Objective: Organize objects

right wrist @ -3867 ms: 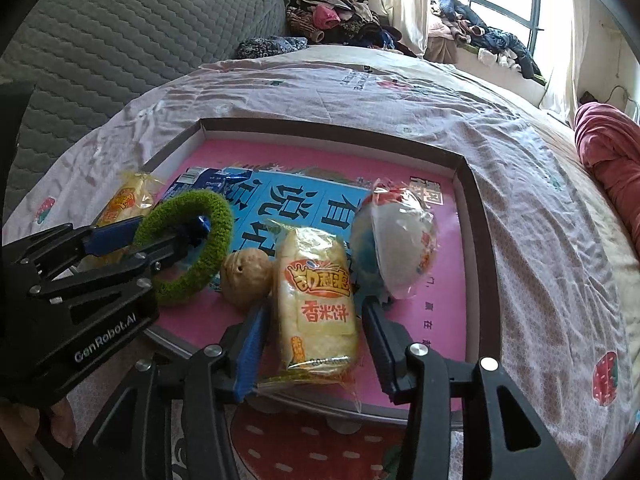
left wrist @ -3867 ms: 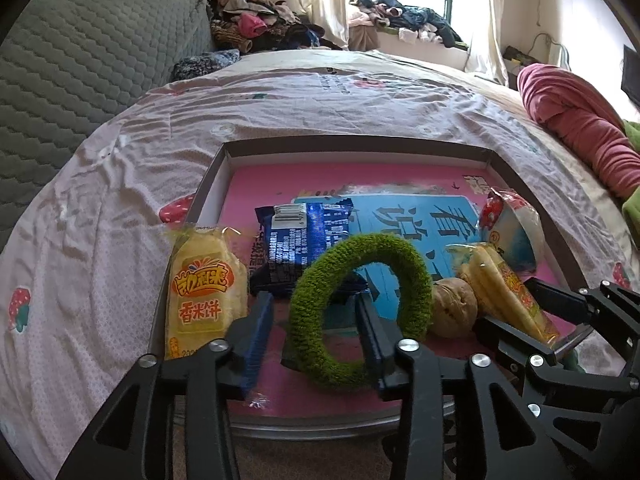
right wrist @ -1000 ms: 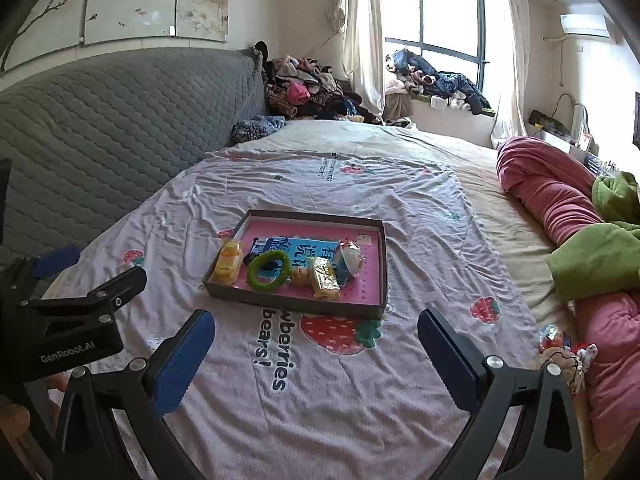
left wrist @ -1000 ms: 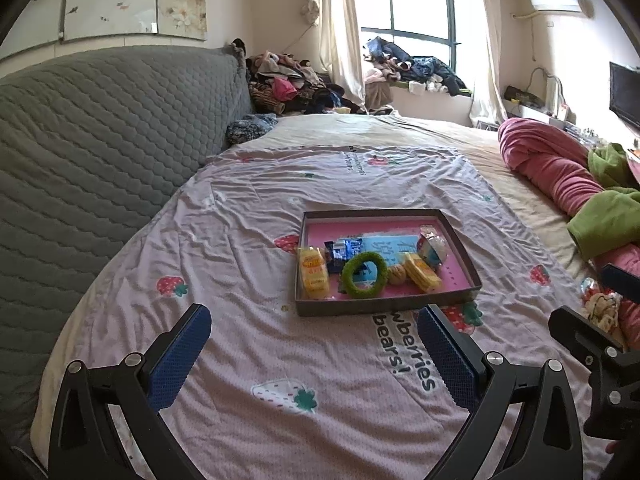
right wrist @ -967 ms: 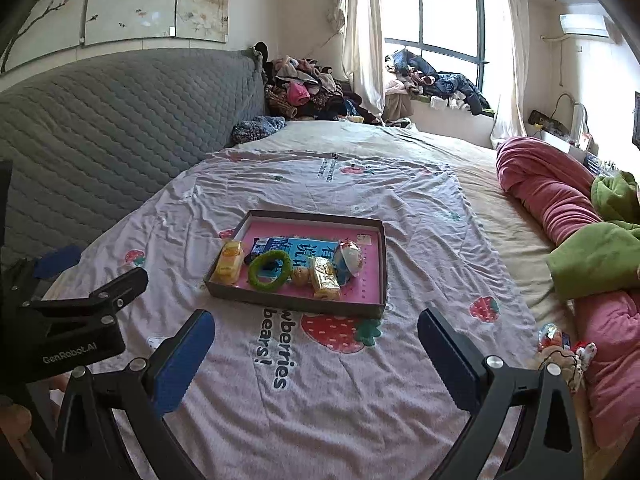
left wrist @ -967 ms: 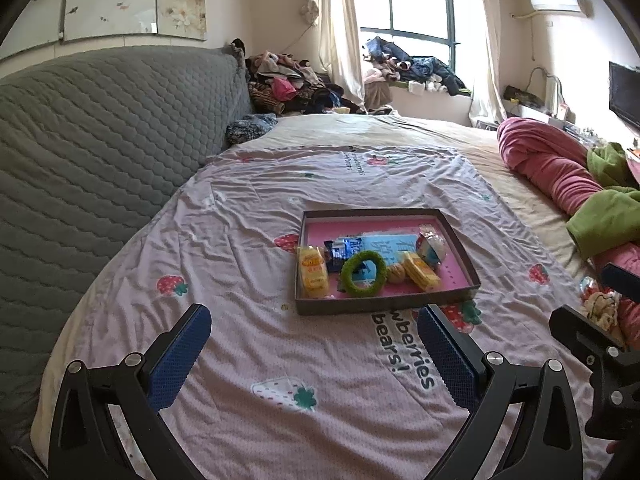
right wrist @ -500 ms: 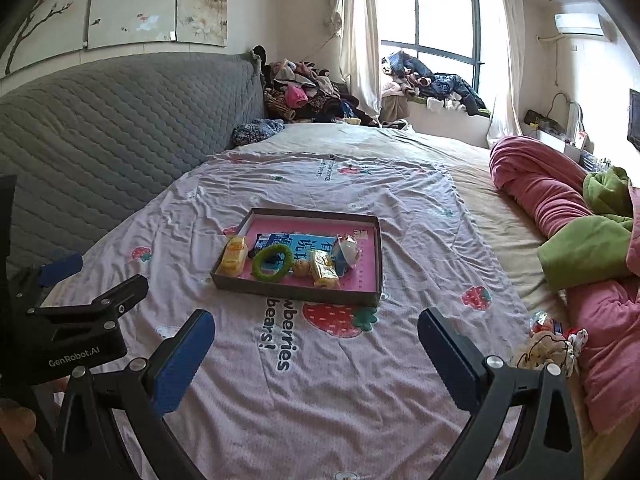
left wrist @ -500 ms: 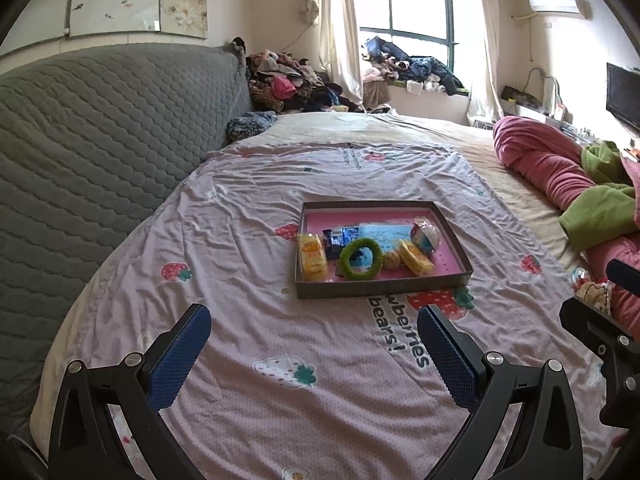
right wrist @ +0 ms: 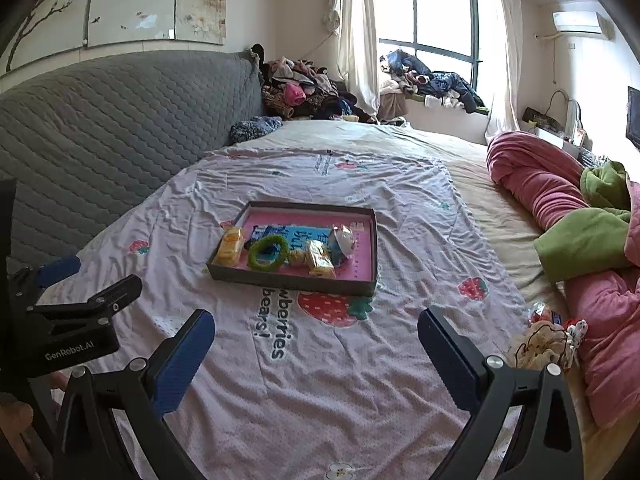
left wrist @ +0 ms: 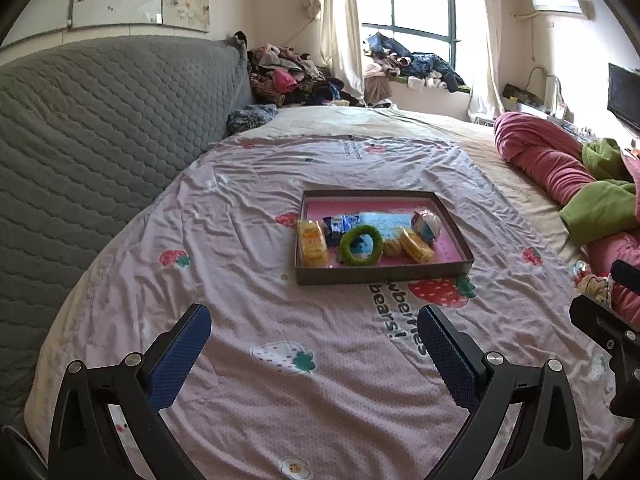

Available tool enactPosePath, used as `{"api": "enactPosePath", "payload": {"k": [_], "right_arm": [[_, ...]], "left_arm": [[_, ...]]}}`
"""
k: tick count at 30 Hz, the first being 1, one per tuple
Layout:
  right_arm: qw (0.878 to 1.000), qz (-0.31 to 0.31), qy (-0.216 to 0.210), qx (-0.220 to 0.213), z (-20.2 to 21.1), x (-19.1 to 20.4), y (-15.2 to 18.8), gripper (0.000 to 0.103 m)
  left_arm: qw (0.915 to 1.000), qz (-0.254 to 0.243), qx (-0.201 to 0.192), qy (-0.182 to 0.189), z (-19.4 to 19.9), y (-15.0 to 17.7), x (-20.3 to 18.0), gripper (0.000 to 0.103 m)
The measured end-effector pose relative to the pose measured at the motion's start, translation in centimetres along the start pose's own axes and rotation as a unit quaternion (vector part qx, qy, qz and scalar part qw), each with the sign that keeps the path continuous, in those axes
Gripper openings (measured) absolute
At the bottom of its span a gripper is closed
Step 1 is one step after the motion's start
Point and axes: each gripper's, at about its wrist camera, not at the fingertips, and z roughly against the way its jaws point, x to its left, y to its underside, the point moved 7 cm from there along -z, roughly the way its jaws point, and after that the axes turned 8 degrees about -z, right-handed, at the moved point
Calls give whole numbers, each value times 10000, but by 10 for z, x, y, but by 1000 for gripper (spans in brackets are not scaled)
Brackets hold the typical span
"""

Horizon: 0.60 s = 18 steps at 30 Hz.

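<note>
A shallow brown tray with a pink floor lies on the bed. In it sit a yellow snack pack, a blue packet, a green fuzzy ring, a small round brown thing, a second yellow pack and a white round packet. The tray also shows in the right wrist view. My left gripper is open and empty, well short of the tray. My right gripper is open and empty, also far back from it.
A strawberry-print sheet covers the bed. A grey quilted headboard runs along the left. Pink and green bedding is piled at the right, with small items beside it. Clothes are heaped at the far end.
Both grippers have pulled back and up from the tray and opened wide, leaving the green ring and the yellow pack in it. In the last second they drew back a little more.
</note>
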Motion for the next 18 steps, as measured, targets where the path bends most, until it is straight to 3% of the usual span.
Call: {"api": "enactPosePath", "payload": {"k": [18], "right_arm": [[9998,-68,64,189,-18,-15,29,102]], "left_arm": [[9999,-82,110,-4,-14,21,-9,103]]}}
